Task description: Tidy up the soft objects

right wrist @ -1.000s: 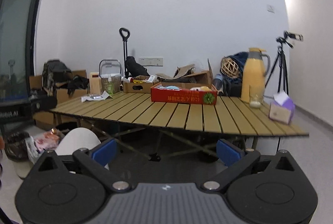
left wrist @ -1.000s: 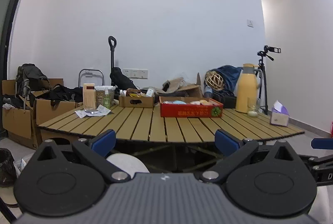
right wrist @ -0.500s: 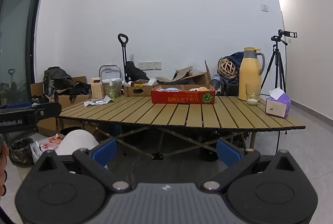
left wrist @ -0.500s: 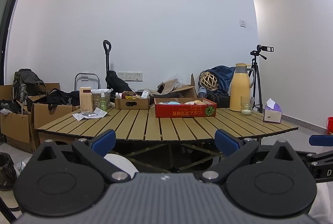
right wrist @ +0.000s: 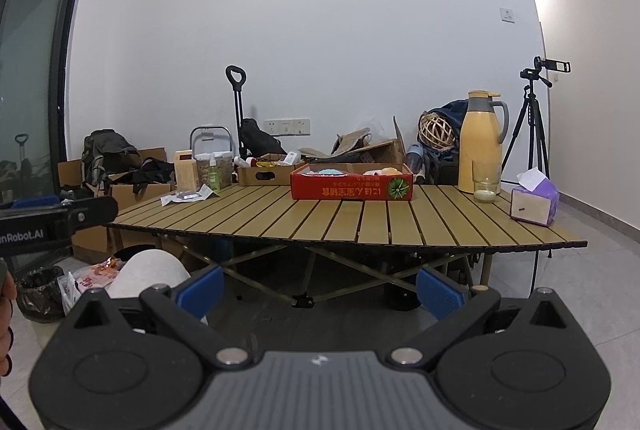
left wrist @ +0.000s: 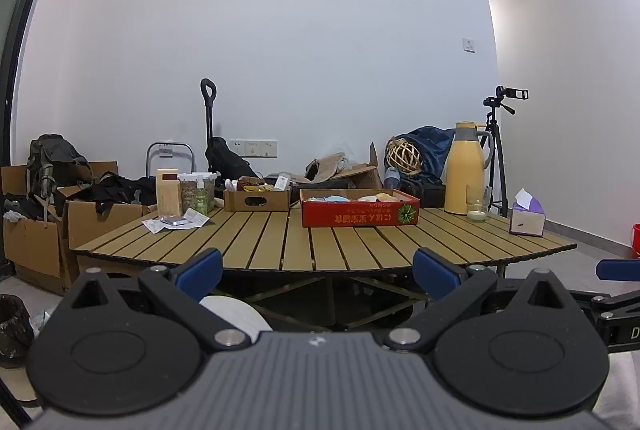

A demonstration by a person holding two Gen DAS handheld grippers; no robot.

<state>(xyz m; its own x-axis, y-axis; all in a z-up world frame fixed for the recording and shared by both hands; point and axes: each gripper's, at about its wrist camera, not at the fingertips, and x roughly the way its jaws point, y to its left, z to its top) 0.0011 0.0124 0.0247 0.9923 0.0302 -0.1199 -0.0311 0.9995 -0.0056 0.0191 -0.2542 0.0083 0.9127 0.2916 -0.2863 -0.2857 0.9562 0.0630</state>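
1. While both claws hang short of the table's (left wrist: 320, 242) near edge, the left gripper (left wrist: 318, 270) and right gripper (right wrist: 320, 288) gape, released.
2. Soft objects (right wrist: 332, 171) lie in the red box (right wrist: 352, 186) toward the far edge, well apart from both.

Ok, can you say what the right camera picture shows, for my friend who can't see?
The open right gripper points at a slatted table some way off. On it sit a red box, a yellow jug and a tissue box.

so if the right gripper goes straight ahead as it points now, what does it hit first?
Probably the near edge of the slatted table, or the crossed legs under it. The right gripper is open, holding nothing, short of the table. The red box lies further back. Depth is unclear.
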